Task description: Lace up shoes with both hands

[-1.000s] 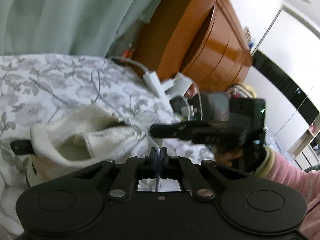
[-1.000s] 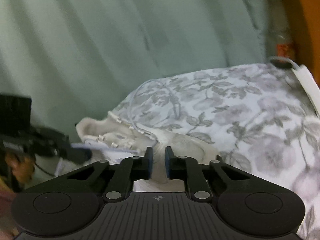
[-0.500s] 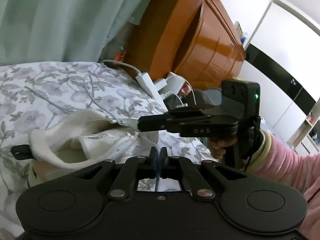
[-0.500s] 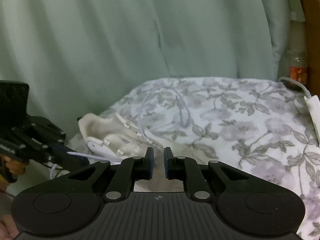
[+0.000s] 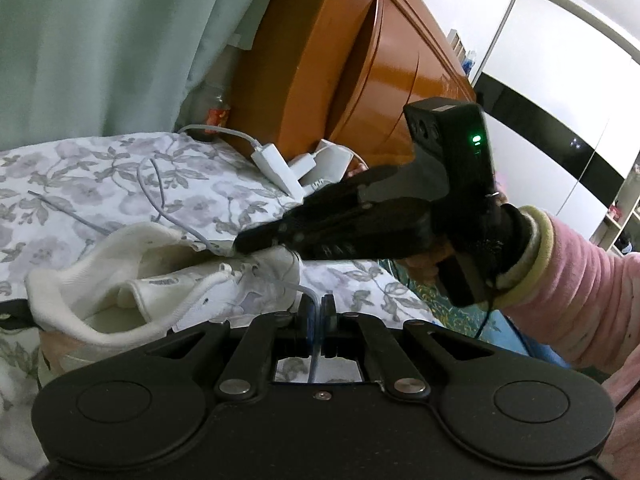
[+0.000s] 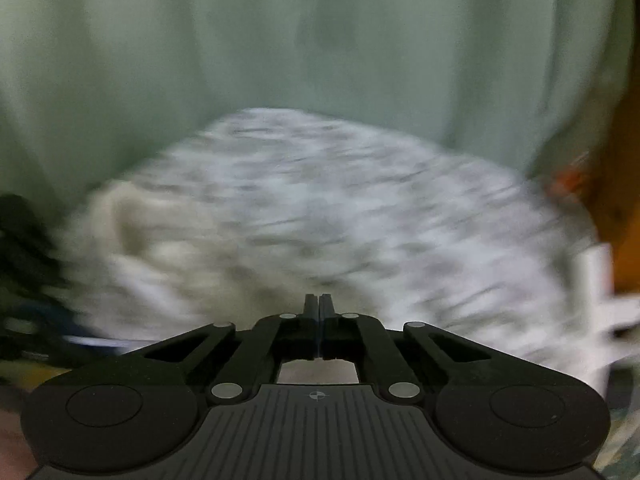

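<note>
**Observer:** Where does the shoe lie?

**Operator:** The white shoe (image 5: 168,280) lies on the floral bedspread (image 5: 80,184). Its collar opens toward my left camera and its toe points away, toward the wooden headboard (image 5: 340,80). I take the shoe as the reference for every other place.

**Observer:** What is the state of the left tool?

**Operator:** My left gripper (image 5: 317,310) sits just beside the shoe, on the near side of its eyelet row. The pads are pressed onto a thin pale lace (image 5: 296,286), which runs from the eyelets down between them.

**Observer:** And the right tool?

**Operator:** My right gripper (image 5: 244,243) reaches in from the shoe's far side, its tip at the upper eyelets, carried by a hand in a pink sleeve (image 5: 580,280). Its jaws have just been closing. In its own camera the fingers (image 6: 310,308) meet flat and I see no lace between them, though everything past them is smeared. From the left camera I cannot tell whether the tip touches the loose strand beside it.

**Observer:** What lies beyond the shoe?

**Operator:** A white charger block (image 5: 276,166) with its cable lies on the bedspread — between the shoe and the headboard. A pale green curtain (image 5: 100,40) hangs behind.
</note>
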`<state>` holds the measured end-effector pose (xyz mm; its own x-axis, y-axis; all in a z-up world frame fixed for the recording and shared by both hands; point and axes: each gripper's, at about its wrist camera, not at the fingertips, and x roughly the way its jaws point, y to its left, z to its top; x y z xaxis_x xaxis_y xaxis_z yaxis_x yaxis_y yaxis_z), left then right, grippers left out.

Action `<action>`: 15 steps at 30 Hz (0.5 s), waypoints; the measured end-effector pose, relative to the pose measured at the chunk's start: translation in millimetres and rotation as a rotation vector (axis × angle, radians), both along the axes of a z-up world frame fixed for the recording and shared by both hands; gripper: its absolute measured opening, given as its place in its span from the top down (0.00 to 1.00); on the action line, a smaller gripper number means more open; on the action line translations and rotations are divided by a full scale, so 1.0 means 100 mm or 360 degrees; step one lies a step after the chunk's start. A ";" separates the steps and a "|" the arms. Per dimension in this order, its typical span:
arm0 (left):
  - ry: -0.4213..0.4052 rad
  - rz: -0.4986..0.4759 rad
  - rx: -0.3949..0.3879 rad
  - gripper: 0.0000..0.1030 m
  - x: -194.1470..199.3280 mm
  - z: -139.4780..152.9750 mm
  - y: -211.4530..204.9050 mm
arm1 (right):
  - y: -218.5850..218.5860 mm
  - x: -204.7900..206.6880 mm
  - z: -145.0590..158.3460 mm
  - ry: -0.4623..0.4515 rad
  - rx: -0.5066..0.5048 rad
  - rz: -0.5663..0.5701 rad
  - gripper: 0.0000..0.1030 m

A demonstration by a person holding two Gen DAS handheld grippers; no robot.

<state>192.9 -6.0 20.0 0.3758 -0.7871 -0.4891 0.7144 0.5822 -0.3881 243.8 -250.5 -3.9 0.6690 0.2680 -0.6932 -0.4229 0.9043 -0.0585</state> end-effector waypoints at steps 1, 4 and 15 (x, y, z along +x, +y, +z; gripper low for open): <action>-0.0002 0.0006 0.0004 1.00 0.00 0.00 0.01 | -0.07 0.03 0.03 -0.0002 0.0077 -0.0014 1.00; -0.0003 0.0030 0.0006 1.00 0.00 -0.01 0.06 | -0.22 0.03 0.09 0.0042 0.0274 -0.0038 0.99; -0.0057 0.0004 -0.0016 1.00 -0.03 0.01 0.07 | -0.03 0.01 -0.01 0.0305 0.0307 0.0002 0.84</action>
